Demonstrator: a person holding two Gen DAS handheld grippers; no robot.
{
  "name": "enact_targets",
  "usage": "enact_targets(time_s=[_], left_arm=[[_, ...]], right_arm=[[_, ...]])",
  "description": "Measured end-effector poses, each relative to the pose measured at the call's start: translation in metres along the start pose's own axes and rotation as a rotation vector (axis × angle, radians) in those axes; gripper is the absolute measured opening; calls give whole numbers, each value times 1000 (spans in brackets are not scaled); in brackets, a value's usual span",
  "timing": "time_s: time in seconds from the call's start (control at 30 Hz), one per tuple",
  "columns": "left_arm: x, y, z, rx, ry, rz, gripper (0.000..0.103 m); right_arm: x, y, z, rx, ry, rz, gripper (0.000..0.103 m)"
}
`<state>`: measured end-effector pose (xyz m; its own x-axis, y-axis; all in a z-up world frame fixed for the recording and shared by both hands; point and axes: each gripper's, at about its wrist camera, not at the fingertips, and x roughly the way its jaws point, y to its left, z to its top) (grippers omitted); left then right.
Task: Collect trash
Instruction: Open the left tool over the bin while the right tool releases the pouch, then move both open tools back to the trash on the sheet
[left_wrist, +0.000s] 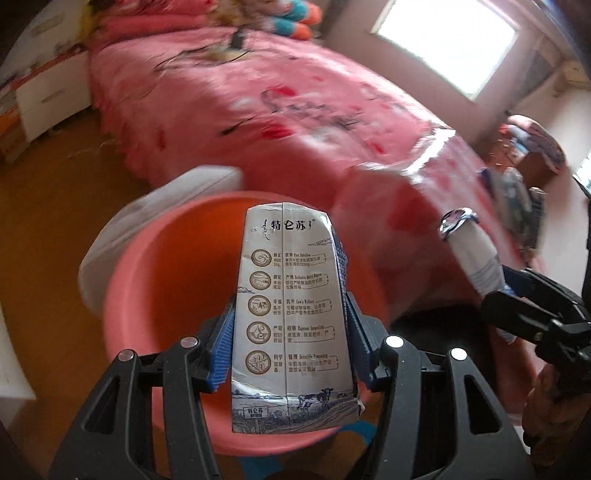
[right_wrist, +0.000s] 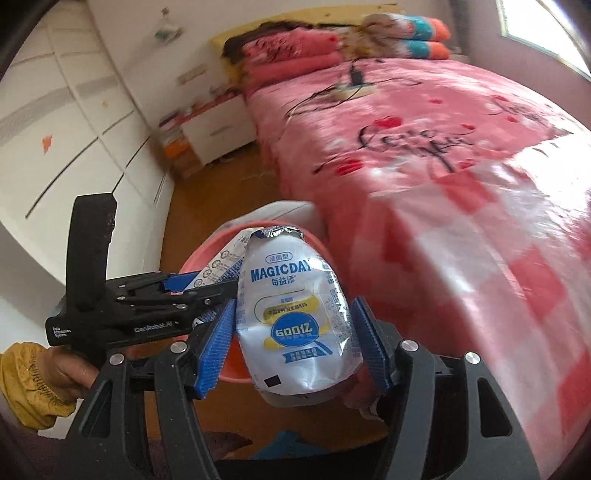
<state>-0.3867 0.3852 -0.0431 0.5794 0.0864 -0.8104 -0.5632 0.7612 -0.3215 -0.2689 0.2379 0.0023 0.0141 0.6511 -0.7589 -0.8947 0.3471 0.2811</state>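
Salmon-pink plastic fills the middle of both wrist views: the basin (left_wrist: 177, 266) sits on the wooden floor (left_wrist: 55, 206) just beside the bed (left_wrist: 295, 110), and you have both pieces of trash over or near it.

Your left gripper (left_wrist: 290, 325) is clamped on the milk carton (left_wrist: 291, 317), its blue pads pressing the carton's two narrow sides at about half opening. The carton stands upright between the jaws, directly above the basin's hollow. It is a flattened, creased box, grey-white with brown round icons, printed text and a blue cow scene at its base; the top is folded shut.

Your right gripper (right_wrist: 295, 339) carries the yogurt drink bottle (right_wrist: 295, 317), a crumpled white container with blue "MAGICDAY" lettering, a yellow and blue badge and torn foil at its mouth. The left pad touches it; the right pad's contact is harder to read, though the bottle hangs there held. In the left wrist view it sits off to the right of the basin, against the bedspread.

Picking up looks done for these two items. What is left, as I judge it, is letting each go into the basin, which appears empty where you can see its inside. Whether more trash lies elsewhere, the blur hides.
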Motion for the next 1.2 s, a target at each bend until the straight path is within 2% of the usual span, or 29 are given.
enact_targets(time_s=[0.1, 0.17, 0.23, 0.27, 0.3, 0.37, 0.67, 0.8, 0.97, 1.07, 1.2], left_arm=[[15, 15, -4, -11, 33, 44, 55], [20, 19, -7, -13, 48, 89, 57], [22, 23, -7, -12, 48, 116, 65], [21, 24, -8, -5, 38, 129, 74], [20, 23, -7, 11, 18, 152, 78], [18, 19, -3, 45, -11, 171, 78], [-4, -13, 12, 143, -206, 95, 85], [-7, -30, 12, 183, -236, 51, 85], [-2, -47, 14, 194, -182, 27, 85], [0, -56, 13, 218, -140, 43, 85], [5, -73, 14, 275, -91, 104, 85]], right_arm=[[26, 8, 2, -10, 48, 45, 65], [37, 10, -1, -12, 73, 25, 67], [41, 7, -5, 10, 83, 39, 78], [39, 3, -9, 30, 80, 32, 84], [36, 0, -10, 48, 76, 22, 85], [27, -7, -12, 76, 52, 6, 85], [-16, -37, -13, 146, -89, -109, 87], [-28, -47, -16, 172, -120, -130, 87], [-44, -54, -22, 191, -159, -141, 90], [-55, -59, -26, 200, -184, -157, 91], [-68, -68, -30, 223, -220, -170, 93]])
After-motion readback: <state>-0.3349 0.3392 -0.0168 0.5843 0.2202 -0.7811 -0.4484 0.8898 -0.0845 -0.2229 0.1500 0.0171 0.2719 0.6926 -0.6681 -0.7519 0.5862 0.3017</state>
